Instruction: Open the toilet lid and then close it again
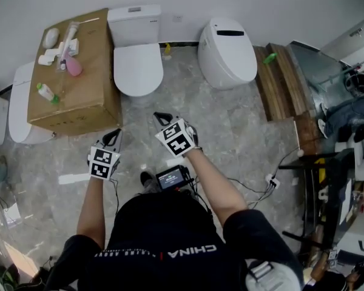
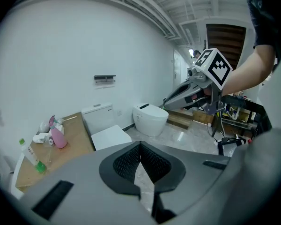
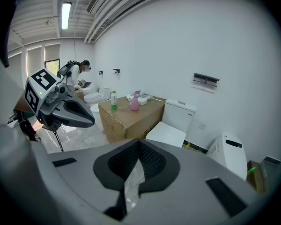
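White toilet lid [image 1: 138,68] is lying closed beside a cardboard box [image 1: 85,96] bearing a pink bottle [image 1: 73,66]. I'm holding my left gripper [image 1: 114,137] and right gripper [image 1: 161,119] pinched together, empty, my shirt [image 1: 170,235] reading "CHINA".

Both arms reach forward, left gripper [image 1: 114,136] and right gripper [image 1: 161,118] angled downward, fingers [image 2: 125,163] closed, apparently empty.

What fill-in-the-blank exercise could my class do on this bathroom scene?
1. The toilet lid next to the cardboard box is ___.
2. On the cardboard box stands a ___ spray bottle.
3. The left gripper and the right gripper hold nothing, and the jaws of both are ___.

Missing words: closed; pink; shut.
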